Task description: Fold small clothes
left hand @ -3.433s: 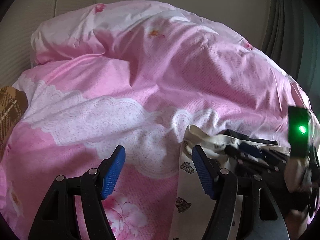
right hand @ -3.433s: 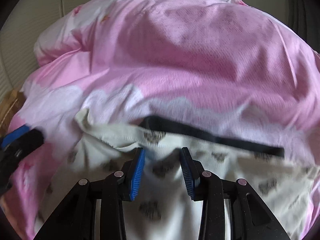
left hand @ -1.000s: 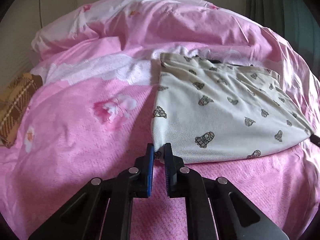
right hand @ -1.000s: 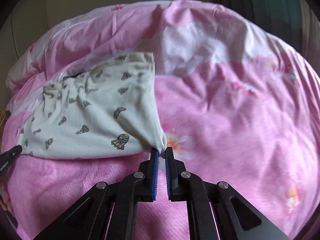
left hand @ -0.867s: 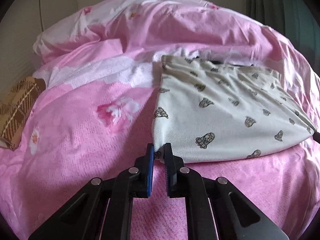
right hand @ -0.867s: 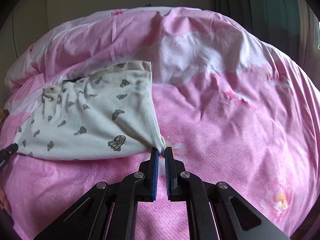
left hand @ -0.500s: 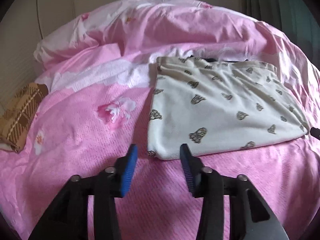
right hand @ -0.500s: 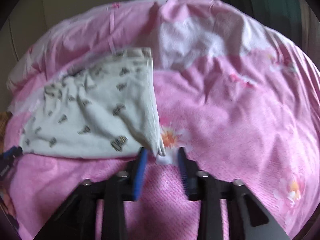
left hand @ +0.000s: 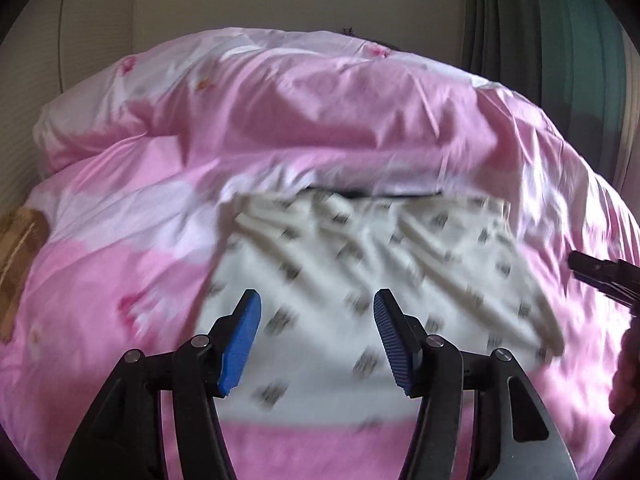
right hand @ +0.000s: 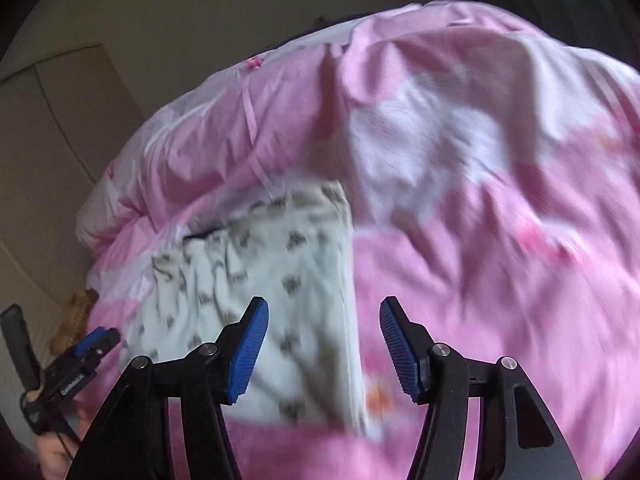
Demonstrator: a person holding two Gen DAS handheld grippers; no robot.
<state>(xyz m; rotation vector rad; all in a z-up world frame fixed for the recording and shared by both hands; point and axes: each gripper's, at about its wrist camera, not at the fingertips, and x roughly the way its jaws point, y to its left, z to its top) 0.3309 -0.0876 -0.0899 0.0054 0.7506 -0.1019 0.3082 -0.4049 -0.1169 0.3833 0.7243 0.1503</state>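
Observation:
A cream garment (left hand: 360, 280) printed with small dark figures lies flat on the pink bed cover, blurred by motion; a dark band shows at its far edge. My left gripper (left hand: 316, 336) hovers above its near left part, jaws opening, nothing between the blue pads. In the right wrist view the same garment (right hand: 280, 300) lies left of centre. My right gripper (right hand: 324, 344) hangs over its right edge, jaws opening and empty. The left gripper's tip (right hand: 94, 342) shows at the lower left there, and the right one's tip (left hand: 600, 276) at the left view's right edge.
A pink flowered duvet (left hand: 280, 120) bunches up behind the garment. A brown plaid cushion (left hand: 16, 256) lies at the bed's left edge. Pale wall panels stand behind, dark curtains (left hand: 540, 40) at the right.
Both grippers let go of the garment's near corners, opened wide, and lifted up and forward over it. The garment now lies loose on the cover.

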